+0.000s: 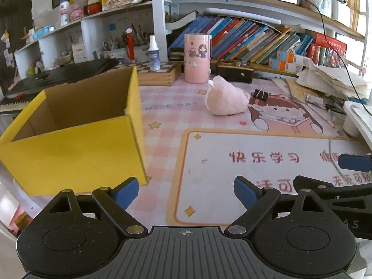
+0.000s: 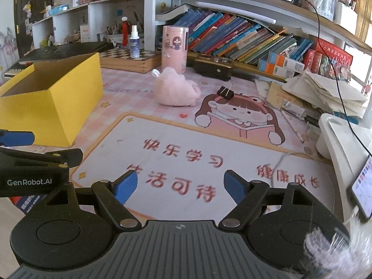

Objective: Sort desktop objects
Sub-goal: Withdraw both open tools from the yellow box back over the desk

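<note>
An open yellow cardboard box (image 1: 76, 148) stands at the left of the desk mat; it also shows in the right wrist view (image 2: 53, 102). A pink plush toy (image 1: 224, 98) (image 2: 175, 90) lies at mid-desk. A black binder clip (image 1: 260, 94) (image 2: 225, 92) sits just right of the plush. A pink cylindrical holder (image 1: 197, 58) (image 2: 174, 48) stands behind them. My left gripper (image 1: 186, 191) is open and empty, low over the mat beside the box. My right gripper (image 2: 180, 186) is open and empty over the mat's printed text.
Behind are a chessboard box (image 1: 158, 72) with a spray bottle (image 1: 154, 53), a black stapler-like case (image 1: 234, 71), and a row of books (image 1: 255, 39). Piled papers (image 2: 325, 90) and a white stand (image 2: 337, 139) with a phone (image 2: 362, 190) crowd the right edge.
</note>
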`<move>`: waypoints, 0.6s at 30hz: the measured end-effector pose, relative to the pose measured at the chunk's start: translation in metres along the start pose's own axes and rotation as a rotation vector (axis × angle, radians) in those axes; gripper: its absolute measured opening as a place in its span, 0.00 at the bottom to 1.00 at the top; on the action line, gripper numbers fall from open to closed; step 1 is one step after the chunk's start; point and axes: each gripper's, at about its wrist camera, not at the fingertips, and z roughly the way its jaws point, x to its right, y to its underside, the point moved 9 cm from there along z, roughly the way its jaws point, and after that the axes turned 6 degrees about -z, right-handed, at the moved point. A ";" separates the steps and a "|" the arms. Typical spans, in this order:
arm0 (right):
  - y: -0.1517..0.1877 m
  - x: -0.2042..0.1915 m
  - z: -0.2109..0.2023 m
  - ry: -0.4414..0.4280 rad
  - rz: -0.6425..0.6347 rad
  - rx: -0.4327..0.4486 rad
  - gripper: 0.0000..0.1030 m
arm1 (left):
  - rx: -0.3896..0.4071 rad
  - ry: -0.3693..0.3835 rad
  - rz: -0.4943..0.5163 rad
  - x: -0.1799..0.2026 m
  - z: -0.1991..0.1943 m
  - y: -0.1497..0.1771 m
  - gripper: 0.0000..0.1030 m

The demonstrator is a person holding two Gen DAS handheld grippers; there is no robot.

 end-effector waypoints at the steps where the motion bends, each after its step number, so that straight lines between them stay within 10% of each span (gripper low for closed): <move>1: -0.002 0.003 0.003 -0.001 -0.001 0.000 0.78 | 0.000 -0.001 -0.002 0.002 0.002 -0.002 0.89; 18: -0.033 0.056 0.043 -0.062 -0.031 0.024 0.78 | 0.020 -0.091 -0.049 0.034 0.035 -0.036 0.89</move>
